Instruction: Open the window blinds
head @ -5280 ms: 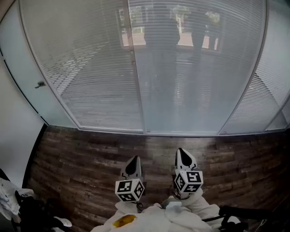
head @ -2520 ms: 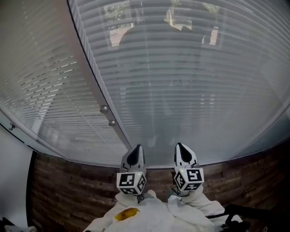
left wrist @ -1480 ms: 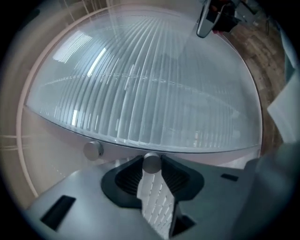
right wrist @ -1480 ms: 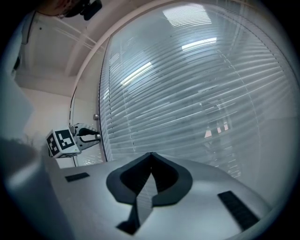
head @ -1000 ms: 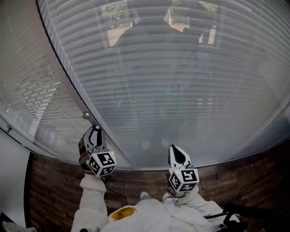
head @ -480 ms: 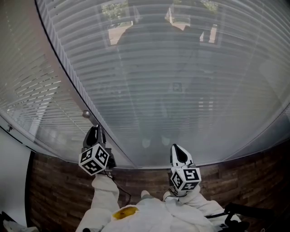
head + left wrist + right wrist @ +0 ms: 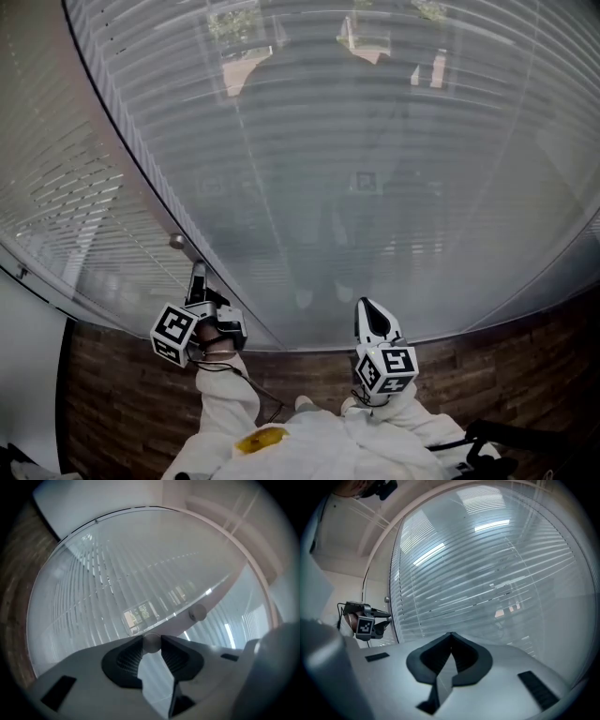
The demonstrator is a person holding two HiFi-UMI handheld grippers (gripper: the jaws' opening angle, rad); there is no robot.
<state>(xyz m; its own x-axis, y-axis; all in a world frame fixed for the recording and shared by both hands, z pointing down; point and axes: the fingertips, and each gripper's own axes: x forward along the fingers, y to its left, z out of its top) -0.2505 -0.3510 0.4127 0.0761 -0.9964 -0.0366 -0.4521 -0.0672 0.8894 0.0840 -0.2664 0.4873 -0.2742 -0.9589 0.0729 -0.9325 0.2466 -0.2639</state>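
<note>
The slatted blinds [image 7: 375,169] hang behind glass, their slats close together. Two small round knobs sit on the pale mullion [image 7: 131,169]. My left gripper [image 7: 198,275] reaches level to the mullion and is shut on the lower knob [image 7: 151,642], which sits pinched between the ribbed pads. The upper knob [image 7: 176,242] [image 7: 197,614] is free just beyond it. In the right gripper view the left gripper [image 7: 386,616] shows at the mullion. My right gripper [image 7: 373,315] [image 7: 451,634] points at the glass further right, shut and holding nothing.
A brick-patterned sill or floor strip [image 7: 487,347] runs below the window. A white wall [image 7: 23,309] meets the window at the left. A second blind-covered pane [image 7: 56,187] lies left of the mullion. White sleeves [image 7: 309,441] fill the bottom edge.
The left gripper has rolled about its own axis on the knob; its marker cube has swung from the right of the wrist round to the left. The right gripper has kept still.
</note>
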